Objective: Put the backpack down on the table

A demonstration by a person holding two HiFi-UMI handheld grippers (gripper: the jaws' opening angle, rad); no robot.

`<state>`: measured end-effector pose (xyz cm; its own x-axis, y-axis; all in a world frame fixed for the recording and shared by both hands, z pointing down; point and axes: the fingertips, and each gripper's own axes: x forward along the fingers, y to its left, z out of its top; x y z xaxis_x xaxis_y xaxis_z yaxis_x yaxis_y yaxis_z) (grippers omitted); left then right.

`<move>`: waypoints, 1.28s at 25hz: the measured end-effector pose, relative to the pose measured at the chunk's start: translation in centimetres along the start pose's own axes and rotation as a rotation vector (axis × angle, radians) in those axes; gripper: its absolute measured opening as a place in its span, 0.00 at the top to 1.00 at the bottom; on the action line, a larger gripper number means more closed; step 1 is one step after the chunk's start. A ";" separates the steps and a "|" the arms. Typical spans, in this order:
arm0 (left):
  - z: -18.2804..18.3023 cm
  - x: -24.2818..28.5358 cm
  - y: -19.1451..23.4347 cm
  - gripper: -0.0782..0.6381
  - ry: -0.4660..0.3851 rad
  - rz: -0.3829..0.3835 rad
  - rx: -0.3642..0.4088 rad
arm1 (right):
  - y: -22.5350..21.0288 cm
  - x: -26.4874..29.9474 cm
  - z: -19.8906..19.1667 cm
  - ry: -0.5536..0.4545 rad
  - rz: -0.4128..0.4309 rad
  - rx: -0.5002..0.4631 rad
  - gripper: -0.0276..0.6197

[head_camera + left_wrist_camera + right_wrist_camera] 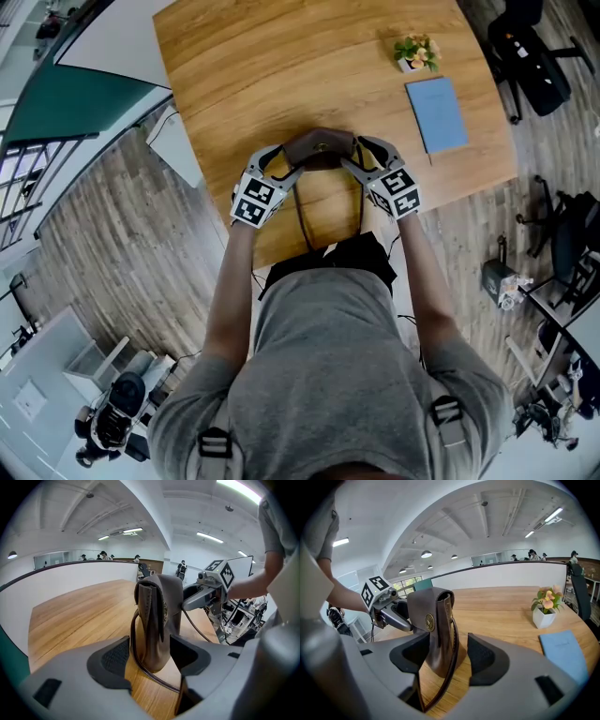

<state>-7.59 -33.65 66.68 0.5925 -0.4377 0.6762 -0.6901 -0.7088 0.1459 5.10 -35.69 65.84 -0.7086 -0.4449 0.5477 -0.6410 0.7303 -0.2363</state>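
Note:
A brown leather backpack (319,148) stands upright on the wooden table (244,66), near its front edge. Its straps (302,214) trail toward the person over that edge. My left gripper (292,161) stands open at the bag's left end, and my right gripper (361,155) stands open at its right end. In the left gripper view the backpack (157,620) sits between the spread jaws of the left gripper (152,656), a strap looping along the left pad. In the right gripper view the backpack (433,630) stands between the wide jaws of the right gripper (443,656).
A blue notebook (437,114) lies at the table's right side, with a small potted flower (417,52) behind it. Black office chairs (534,56) stand on the floor to the right. The person's body is close against the table's front edge.

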 end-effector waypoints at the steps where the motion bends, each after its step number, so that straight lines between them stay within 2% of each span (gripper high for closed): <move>1: -0.1 -0.2 0.0 0.51 -0.001 0.001 0.001 | -0.1 -0.2 0.0 -0.002 -0.005 0.001 0.55; 8: 0.1 -2.0 0.3 0.51 -0.034 0.013 -0.003 | -0.1 -2.0 -0.2 -0.006 -0.051 -0.003 0.56; 16: 0.2 -4.2 0.0 0.52 -0.066 0.013 0.017 | 1.6 -4.3 -0.4 -0.030 -0.086 0.000 0.66; 20: 0.1 -5.1 -0.8 0.54 -0.073 0.004 0.032 | 2.8 -5.2 -0.5 -0.056 -0.096 0.002 0.80; 23: 0.0 -5.7 -2.0 0.61 -0.080 -0.013 0.045 | 3.7 -5.9 -1.0 -0.070 -0.116 0.009 0.91; 25: -0.2 -6.0 -2.9 0.66 -0.091 -0.027 0.050 | 4.2 -6.2 -1.4 -0.074 -0.123 0.011 0.94; 32: -1.9 -7.0 -5.3 0.82 -0.088 -0.056 0.058 | 6.0 -7.0 -2.5 -0.061 -0.132 -0.008 0.95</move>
<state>-8.90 -25.79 62.53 0.6654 -0.4417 0.6018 -0.6314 -0.7630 0.1381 6.90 -26.89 62.55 -0.6350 -0.5676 0.5241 -0.7276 0.6674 -0.1588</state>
